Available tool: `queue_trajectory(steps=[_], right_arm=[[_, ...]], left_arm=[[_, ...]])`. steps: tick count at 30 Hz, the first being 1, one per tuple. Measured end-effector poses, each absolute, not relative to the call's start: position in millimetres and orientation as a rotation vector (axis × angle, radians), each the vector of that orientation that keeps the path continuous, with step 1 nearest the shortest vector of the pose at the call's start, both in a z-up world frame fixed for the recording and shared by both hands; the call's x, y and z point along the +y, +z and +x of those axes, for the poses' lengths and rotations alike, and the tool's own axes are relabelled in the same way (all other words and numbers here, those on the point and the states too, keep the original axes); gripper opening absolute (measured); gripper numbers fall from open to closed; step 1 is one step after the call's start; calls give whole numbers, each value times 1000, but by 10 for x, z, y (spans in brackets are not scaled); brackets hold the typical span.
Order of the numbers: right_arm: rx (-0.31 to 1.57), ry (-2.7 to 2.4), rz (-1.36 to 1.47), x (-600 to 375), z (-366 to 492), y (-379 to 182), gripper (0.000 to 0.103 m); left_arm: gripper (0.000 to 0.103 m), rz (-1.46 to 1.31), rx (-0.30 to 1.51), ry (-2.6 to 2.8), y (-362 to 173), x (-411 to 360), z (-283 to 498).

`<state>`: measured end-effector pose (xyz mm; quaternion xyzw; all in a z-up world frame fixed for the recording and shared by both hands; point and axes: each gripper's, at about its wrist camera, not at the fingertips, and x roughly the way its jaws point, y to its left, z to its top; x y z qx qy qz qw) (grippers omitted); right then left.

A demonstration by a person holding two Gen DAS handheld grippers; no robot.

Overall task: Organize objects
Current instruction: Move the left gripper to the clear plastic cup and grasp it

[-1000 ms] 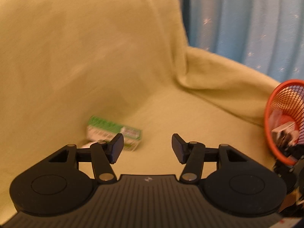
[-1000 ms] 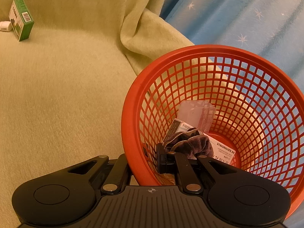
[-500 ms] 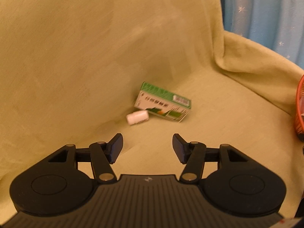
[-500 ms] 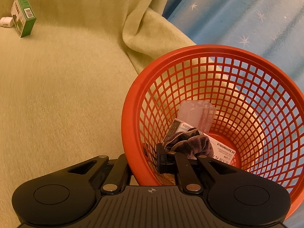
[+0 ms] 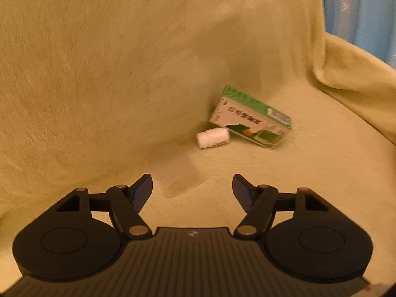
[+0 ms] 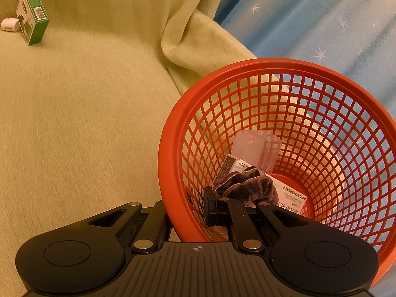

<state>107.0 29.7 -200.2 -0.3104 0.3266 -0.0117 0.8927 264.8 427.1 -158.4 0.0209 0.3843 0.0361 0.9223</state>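
Nearer now our left gripper [image 5: 192, 188] to green box [image 5: 250, 118], jaws just opened wider (nothing between), right gripper [image 6: 195, 208] clamped on red basket [image 6: 173, 153] rim.

Left wrist view looks down, close over the seat, at the box [image 5: 250, 118]; right wrist view shows the same box [image 6: 32, 16] far, upper left.

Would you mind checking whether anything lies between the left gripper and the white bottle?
Nothing visible does: only bare yellow cover lies between the open left gripper and the white bottle. The green box sits just beyond it.
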Motion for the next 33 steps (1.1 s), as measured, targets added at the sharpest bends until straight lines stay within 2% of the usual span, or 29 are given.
queue_trajectory(steps=[12, 14, 18, 22, 23, 33], right_arm=[[679, -23, -642, 290, 1059, -1986, 5], [680, -24, -641, 301, 1056, -1984, 5], [680, -23, -640, 297, 1069, -1981, 5], [680, -23, -641, 294, 1071, -1980, 5], [680, -23, -641, 291, 1070, -1979, 5], [681, -23, -643, 292, 1089, -1974, 6]], left_arm=[[65, -49, 823, 182, -1945, 4427, 3165], [58, -46, 846, 187, -2008, 4432, 3246], [53, -35, 879, 205, -2104, 4452, 3334], [50, -4, 874, 197, -2100, 4444, 3295], [46, 3, 871, 192, -2092, 4438, 3268], [46, 70, 853, 35, -1950, 4107, 2727]])
